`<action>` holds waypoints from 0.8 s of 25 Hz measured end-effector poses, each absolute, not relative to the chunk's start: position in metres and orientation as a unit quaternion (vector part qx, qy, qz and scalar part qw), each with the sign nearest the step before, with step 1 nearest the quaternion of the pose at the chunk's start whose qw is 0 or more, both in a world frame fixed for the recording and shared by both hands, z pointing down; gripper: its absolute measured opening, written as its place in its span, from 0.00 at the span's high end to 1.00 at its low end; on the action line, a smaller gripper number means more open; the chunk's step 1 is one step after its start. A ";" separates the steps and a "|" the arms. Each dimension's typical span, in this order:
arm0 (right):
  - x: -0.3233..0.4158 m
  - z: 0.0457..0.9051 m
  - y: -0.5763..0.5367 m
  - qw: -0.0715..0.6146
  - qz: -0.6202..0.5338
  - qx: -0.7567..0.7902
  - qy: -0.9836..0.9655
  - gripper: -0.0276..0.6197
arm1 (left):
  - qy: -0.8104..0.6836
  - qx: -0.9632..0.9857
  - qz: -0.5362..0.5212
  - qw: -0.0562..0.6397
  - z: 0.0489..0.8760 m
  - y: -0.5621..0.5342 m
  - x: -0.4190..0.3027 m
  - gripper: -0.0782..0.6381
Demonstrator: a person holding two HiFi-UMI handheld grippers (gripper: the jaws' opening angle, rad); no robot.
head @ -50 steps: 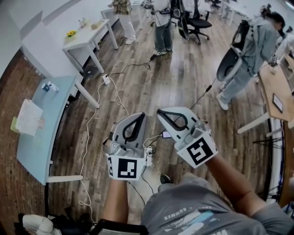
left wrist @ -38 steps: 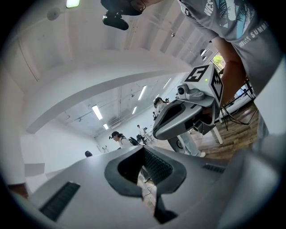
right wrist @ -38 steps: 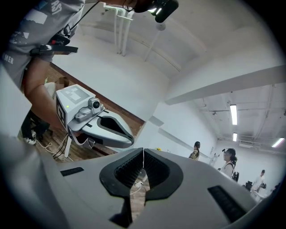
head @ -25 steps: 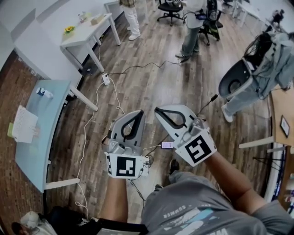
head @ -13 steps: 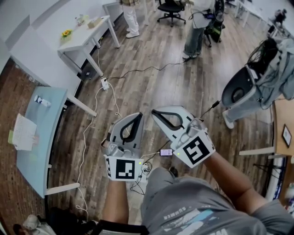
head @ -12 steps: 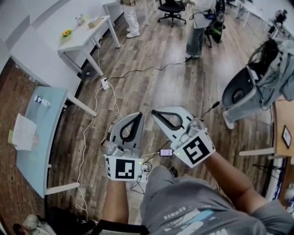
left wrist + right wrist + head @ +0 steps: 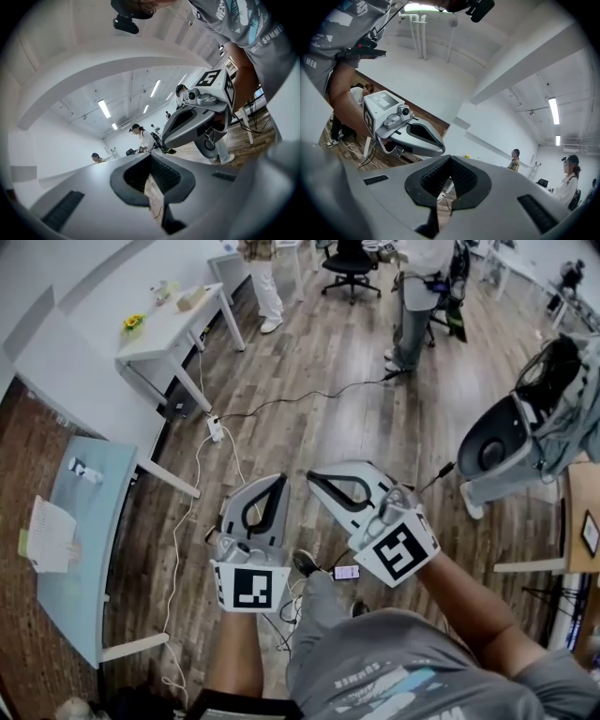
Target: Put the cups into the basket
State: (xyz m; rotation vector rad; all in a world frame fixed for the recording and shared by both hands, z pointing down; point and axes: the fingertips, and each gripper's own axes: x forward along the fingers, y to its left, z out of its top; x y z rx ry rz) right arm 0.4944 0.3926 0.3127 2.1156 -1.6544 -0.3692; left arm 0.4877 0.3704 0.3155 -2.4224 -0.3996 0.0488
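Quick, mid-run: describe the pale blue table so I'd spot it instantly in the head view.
Find the brown brick strip along the head view's left edge; the pale blue table stands right beside it. Unlike the white table with the yellow flower farther up, its top is blue and carries a white sheet of paper.

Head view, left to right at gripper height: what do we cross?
Paper sheet → light-blue table → white floor cable → left gripper → right gripper → wooden desk at the right edge.
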 end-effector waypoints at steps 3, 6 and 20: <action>0.528 0.314 0.373 0.211 -0.130 0.766 -0.594 0.94 | -0.161 -0.928 0.023 0.335 0.317 0.352 0.520 0.89; 0.560 0.319 0.342 0.207 -0.121 0.771 -0.590 0.94 | -0.171 -0.927 0.020 0.332 0.320 0.323 0.550 0.89; 0.648 0.313 0.193 0.213 -0.121 0.768 -0.591 0.94 | -0.165 -0.932 0.021 0.322 0.314 0.173 0.639 0.90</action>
